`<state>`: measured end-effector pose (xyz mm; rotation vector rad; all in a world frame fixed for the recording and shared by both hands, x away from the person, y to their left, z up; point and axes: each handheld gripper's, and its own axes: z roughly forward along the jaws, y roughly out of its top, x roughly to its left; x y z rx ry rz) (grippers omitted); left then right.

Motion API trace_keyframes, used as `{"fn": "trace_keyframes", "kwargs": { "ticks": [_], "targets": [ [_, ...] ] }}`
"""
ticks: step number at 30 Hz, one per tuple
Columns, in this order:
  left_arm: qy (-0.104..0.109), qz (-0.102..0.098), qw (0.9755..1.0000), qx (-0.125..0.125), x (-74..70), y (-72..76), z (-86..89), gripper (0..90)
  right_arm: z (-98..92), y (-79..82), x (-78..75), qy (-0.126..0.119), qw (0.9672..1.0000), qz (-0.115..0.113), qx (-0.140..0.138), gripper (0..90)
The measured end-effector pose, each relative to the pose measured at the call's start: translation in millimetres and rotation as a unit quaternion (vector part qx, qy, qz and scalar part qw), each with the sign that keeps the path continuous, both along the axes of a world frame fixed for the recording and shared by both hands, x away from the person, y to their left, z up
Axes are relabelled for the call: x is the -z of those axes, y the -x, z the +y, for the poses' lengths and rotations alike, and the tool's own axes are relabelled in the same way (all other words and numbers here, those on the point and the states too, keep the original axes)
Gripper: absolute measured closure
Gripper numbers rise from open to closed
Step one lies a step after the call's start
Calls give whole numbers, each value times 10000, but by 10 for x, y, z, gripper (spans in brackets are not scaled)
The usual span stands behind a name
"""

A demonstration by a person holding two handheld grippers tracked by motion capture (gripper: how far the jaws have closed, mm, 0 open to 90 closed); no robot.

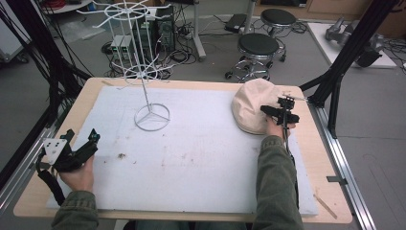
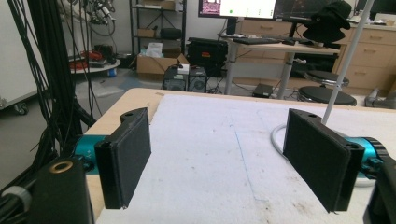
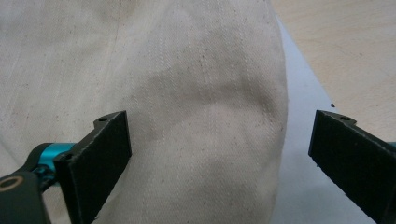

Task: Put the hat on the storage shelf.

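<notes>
right claw spread astride hat edge

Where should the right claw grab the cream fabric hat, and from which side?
Probably the brim edge of the cream fabric hat on the person's side, coming in low from that side. The hat lies dome-up on the white foam mat, so the crown is too wide and soft to pinch, while the rim is thin folded cloth. The right claw is open, one jaw over the hat and the other past its edge.

High view overlooks table; right gripper view close on hat.
</notes>
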<state>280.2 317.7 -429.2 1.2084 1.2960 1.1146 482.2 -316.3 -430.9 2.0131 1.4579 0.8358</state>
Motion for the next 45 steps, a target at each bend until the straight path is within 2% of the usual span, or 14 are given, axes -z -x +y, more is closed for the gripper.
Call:
{"fn": "trace_keyframes", "kwargs": {
  "ticks": [4, 10, 13, 15, 18, 20, 23, 27, 29, 38, 42, 45],
  "targets": [
    [-1, -5, 10000, -9, -1, 1, -3, 235, 20, -19, 55, -6, 9999, 95, -38, 48],
    [1, 24, 10000, 8, 5, -5, -3, 236, 11, -45, 123, -304, 9993, 179, 78, 61],
    [-10, 20, 10000, 15, 4, -5, -8, 238, 37, -50, 125, -211, 9995, 208, 134, 90],
    [-4, 10, 10000, 16, 3, -5, -8, 238, 56, -46, 123, -8, 9996, 247, 99, 157],
    [-7, 16, 10000, 13, 6, -9, -7, 239, 91, -44, 104, 183, 9994, 278, -64, 359],
    [-3, 34, 10000, 11, 9, -14, -6, 239, 87, -31, 83, 112, 9994, 320, -46, 464],
    [-14, 16, 10000, 15, 9, -13, -6, 239, 65, -21, 70, -6, 9995, 326, 17, 560],
    [-20, 24, 10000, 7, 12, -15, -7, 239, 91, -21, 56, 86, 9991, 396, 85, 671],
    [-24, 27, 10000, 15, 12, -15, -8, 239, 132, -42, 27, 216, 9984, 519, 101, 731],
    [-15, 42, 10000, 22, 20, -18, 4, 239, 144, -32, 6, 310, 9981, 518, 106, 758],
    [-9, 44, 10000, 12, 20, -16, 5, 239, 148, -25, -1, 334, 9983, 465, 95, 764],
    [-15, 42, 10000, 10, 17, -11, 6, 239, 156, -12, -14, 241, 9991, 321, 101, 765]
  ]
}}
